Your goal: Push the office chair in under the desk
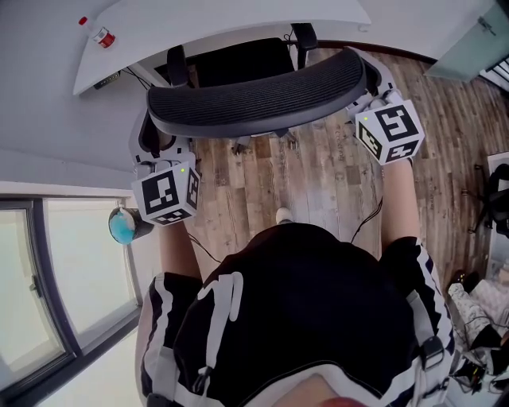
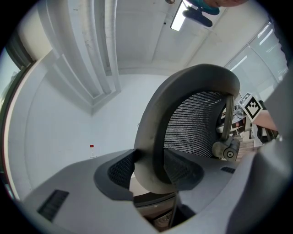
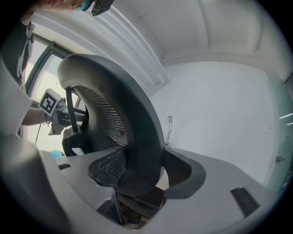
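Head view: the office chair (image 1: 238,60) stands on a wood-plank floor (image 1: 318,183) in front of a white counter (image 1: 199,20). Its seat is partly under the counter's edge, and its backrest (image 1: 254,99) faces the person. The left gripper (image 2: 151,167) has its jaws clamped on one end of the backrest rim. The right gripper (image 3: 139,171) has its jaws clamped on the other end. Both grippers point level. A small red-capped bottle (image 1: 102,36) stands on the counter. A plain white wall (image 3: 229,105) rises behind the counter. A framed window (image 1: 48,270) lies at the person's left.
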`<state>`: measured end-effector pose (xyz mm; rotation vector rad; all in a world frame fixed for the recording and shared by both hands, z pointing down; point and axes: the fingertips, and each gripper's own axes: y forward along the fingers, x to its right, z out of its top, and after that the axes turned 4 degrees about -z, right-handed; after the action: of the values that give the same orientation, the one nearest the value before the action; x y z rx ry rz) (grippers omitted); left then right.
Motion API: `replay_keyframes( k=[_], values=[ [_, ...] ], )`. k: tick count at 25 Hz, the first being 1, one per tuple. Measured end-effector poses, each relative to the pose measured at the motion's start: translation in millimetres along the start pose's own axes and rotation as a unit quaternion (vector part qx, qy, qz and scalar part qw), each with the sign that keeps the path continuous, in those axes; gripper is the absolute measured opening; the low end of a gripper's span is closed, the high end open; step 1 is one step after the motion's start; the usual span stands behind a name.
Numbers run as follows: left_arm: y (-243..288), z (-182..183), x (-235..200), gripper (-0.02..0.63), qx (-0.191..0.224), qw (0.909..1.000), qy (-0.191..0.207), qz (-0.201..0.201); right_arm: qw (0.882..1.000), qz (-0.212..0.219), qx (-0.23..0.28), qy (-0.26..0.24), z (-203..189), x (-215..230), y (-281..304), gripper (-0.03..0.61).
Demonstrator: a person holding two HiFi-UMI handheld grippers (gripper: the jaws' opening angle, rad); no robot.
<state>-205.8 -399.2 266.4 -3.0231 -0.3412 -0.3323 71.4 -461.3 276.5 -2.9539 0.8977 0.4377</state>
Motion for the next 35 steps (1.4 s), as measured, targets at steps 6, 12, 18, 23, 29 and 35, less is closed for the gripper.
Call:
replay_keyframes(
  k=[6,12,18,23,29,35],
  values=[
    [11.3,0.2,6.0,0.201,-0.001,1.0,0.001,0.006,1.0,0.009,-0.001,0.001,-4.7,13.2,7.8,0.256],
    [16.1,2.7,12.2,0.201,0.004,1.0,0.002,0.008,1.0,0.021,0.001,0.0,-6.3,22.1,10.4,0.256],
    [20.1,4.3,16.8,0.202,0.002,0.9999,0.002,0.011,1.0,0.024,0.001,0.004,-8.6,27.7,10.5,0.256],
    [22.5,4.9,13.9,0.202,0.006,0.9999,0.0,0.015,1.0,0.026,0.007,0.003,-6.6,28.5,14.9,0.256],
    [25.4,4.6,11.3,0.204,0.004,0.9999,-0.008,0.014,1.0,0.028,0.006,0.006,-7.0,29.5,19.5,0.256],
    [29.1,4.8,11.6,0.206,0.0,0.9999,-0.013,0.01,0.999,0.035,0.007,0.007,-7.7,32.6,22.1,0.256]
  ],
)
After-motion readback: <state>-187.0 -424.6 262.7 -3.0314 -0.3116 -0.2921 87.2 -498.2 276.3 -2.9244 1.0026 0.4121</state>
